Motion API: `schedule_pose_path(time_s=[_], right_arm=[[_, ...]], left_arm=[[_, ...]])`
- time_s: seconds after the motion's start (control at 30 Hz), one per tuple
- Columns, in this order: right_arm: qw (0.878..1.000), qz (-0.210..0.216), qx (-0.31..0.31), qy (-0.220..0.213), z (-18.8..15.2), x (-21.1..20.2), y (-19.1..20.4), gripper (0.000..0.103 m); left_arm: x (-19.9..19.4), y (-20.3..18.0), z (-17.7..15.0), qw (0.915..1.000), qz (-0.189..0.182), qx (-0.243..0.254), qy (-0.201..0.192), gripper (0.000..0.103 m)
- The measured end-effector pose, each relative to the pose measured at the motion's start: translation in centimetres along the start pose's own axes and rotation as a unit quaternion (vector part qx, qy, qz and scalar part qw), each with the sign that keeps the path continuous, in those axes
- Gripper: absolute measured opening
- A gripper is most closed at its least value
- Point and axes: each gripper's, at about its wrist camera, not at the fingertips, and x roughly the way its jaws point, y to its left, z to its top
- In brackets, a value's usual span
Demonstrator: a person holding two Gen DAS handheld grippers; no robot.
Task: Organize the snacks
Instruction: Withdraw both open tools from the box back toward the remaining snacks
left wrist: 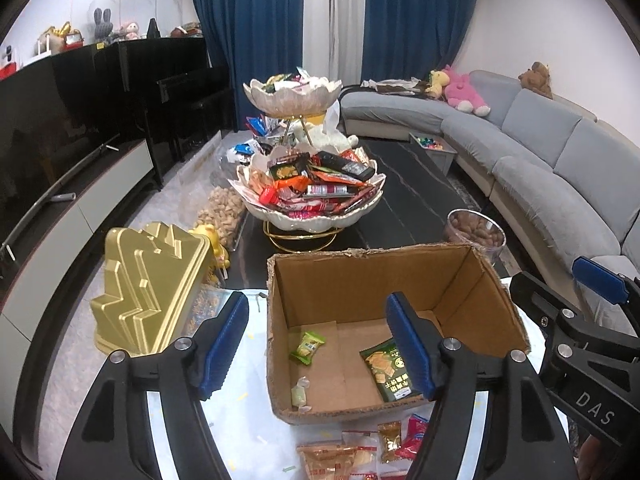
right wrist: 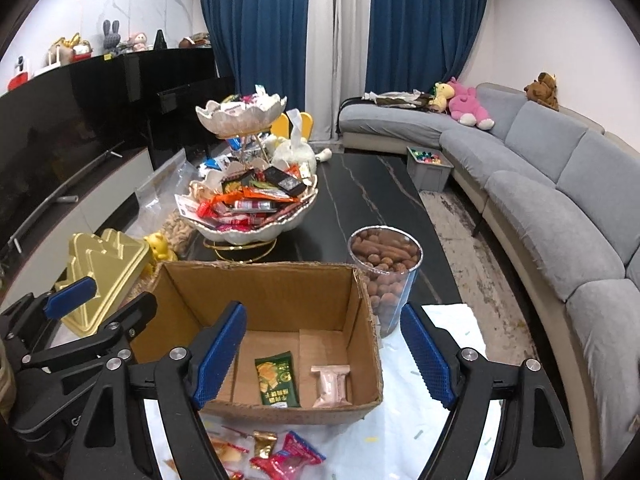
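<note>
Cardboard box (left wrist: pixel 372 320): open-topped, standing directly ahead of both pairs of fingers. Contents: 1 green cracker packet (right wrist: pixel 277 378), 1 pink wrapped bar (right wrist: pixel 331 385), 1 small green snack (left wrist: pixel 307 347), 1 pale candy (left wrist: pixel 299 394).

Loose snack packets (right wrist: pixel 280 454): lying on the white cloth (right wrist: pixel 404 432) below and just short of the fingertips, outside the box's near wall. Probably light, crinkly foil and film, slippery, with crushable contents; best pinched at a sealed edge or across the flat middle with gentle pressure.

Left gripper (left wrist: pixel 316 344): fingers apart, holding nothing. Right gripper (right wrist: pixel 324 354): fingers apart, holding nothing.

Clearances: the box's ragged near rim stands between the fingers and its floor, so a packet must likely be lifted over it. A gold tin (left wrist: pixel 152 288) stands to the left of the left fingers; a clear jar of brown snacks (right wrist: pixel 384 272) stands ahead-right of the right fingers, beside the box. The 2 grippers sit close together, leaving little side room.
</note>
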Motion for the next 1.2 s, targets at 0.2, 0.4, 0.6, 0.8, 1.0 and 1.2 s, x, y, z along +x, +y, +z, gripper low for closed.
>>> schedule_pose_path(time_s=[0.2,0.4,0.6,0.8,1.0,1.2], right_arm=[[1.0,0.0,0.001,-0.01,-0.3,-2.2,-0.1,0.08],[1.0,0.005,-0.001,-0.01,-0.8,-3.7,0.2,0.08],[1.0,0.006,-0.001,-0.009,-1.5,-4.8,0.4,0.08],[1.0,0.001,-0.002,-0.01,-2.1,-5.8,0.3,0.088],[1.0,-0.001,-0.014,-0.007,-3.0,-6.4,0.3,0.089],[1.0,-0.016,-0.024,-0.002,-4.4,-6.7,0.1,0.09]], left_arm=[[-2.2,0.0,-0.2,0.9999,0.003,0.004,-0.01,0.07],[-3.7,0.3,-0.8,0.9999,0.003,0.002,-0.012,0.07],[-4.9,0.4,-1.4,0.9999,0.008,0.002,-0.014,0.072],[-6.2,0.5,-2.2,0.9997,0.015,0.004,-0.021,0.079],[-7.0,0.7,-3.3,0.9995,0.02,0.009,-0.023,0.086],[-7.4,0.4,-4.6,0.9993,0.028,0.017,-0.02,0.089]])
